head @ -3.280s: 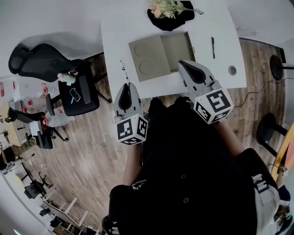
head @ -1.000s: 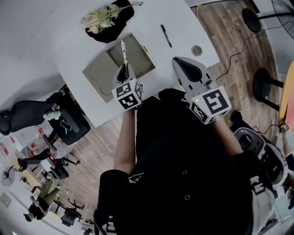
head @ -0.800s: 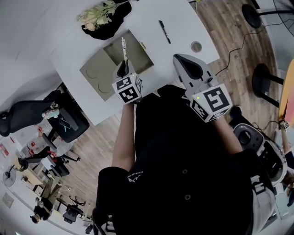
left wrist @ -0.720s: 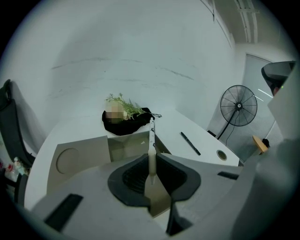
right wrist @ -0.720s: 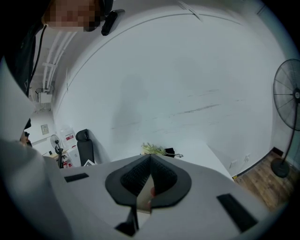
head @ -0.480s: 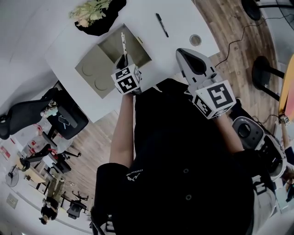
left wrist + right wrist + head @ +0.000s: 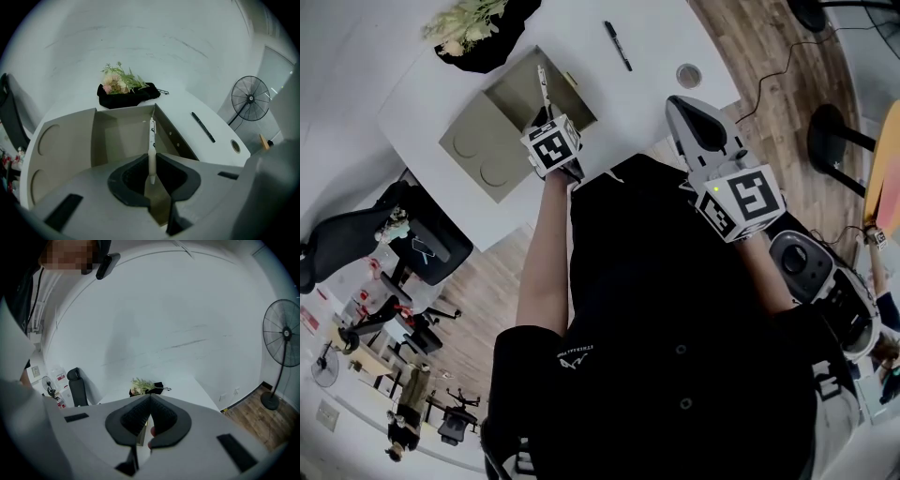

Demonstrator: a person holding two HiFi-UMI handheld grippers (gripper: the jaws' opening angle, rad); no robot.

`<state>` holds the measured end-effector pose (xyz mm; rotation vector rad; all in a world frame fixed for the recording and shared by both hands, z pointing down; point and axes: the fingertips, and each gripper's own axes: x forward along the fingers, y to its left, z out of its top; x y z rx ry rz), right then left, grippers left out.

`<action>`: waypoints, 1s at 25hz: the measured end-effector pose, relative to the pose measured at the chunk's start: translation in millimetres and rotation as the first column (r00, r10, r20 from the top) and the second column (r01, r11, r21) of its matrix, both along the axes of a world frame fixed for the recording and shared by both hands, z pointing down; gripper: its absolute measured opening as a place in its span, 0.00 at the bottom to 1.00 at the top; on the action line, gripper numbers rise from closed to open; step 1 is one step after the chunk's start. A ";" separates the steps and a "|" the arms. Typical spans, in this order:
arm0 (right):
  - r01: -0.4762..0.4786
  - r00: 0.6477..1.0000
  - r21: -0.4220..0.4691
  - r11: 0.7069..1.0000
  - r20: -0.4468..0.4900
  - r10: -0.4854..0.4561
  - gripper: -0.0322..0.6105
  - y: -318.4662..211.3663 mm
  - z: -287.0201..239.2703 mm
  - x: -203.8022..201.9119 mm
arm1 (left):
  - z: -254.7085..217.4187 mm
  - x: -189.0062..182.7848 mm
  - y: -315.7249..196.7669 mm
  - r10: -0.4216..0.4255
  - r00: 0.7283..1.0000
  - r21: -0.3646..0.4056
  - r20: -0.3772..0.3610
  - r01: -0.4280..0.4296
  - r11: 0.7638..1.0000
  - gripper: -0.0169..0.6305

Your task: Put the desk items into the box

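My left gripper (image 7: 548,120) is shut on a white pen (image 7: 543,86), which sticks out forward over the open khaki box (image 7: 478,155) on the white table (image 7: 656,37). In the left gripper view the white pen (image 7: 151,149) stands between the dark jaws, above the box's hollow (image 7: 117,136). A black pen (image 7: 616,45) lies on the table to the box's right, with a small round ring (image 7: 688,75) nearer the edge. My right gripper (image 7: 682,105) hangs at the table's near edge, shut with nothing in it.
A bunch of flowers (image 7: 473,17) on a black cloth lies behind the box. Black office chairs (image 7: 356,248) stand on the wooden floor to the left. A standing fan (image 7: 251,98) is off the table's right end.
Since the earliest frame my left gripper has taken hold of the white pen beside the box and carried it forward over the box. The right gripper has barely moved.
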<state>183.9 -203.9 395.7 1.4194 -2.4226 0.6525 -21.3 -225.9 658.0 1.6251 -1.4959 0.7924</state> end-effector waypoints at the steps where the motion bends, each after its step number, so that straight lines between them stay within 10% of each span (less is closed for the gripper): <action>1: -0.001 1.000 0.000 1.000 -0.002 0.001 0.05 -0.3 -0.1 1.6 | 3.5 0.7 0.5 -0.004 1.000 -0.012 0.002 0.004 1.000 0.12; 25: 0.051 0.999 0.012 0.999 0.016 -0.051 0.05 -0.8 -2.9 5.8 | 10.7 5.7 3.6 -0.008 1.000 -0.033 0.005 0.008 0.999 0.16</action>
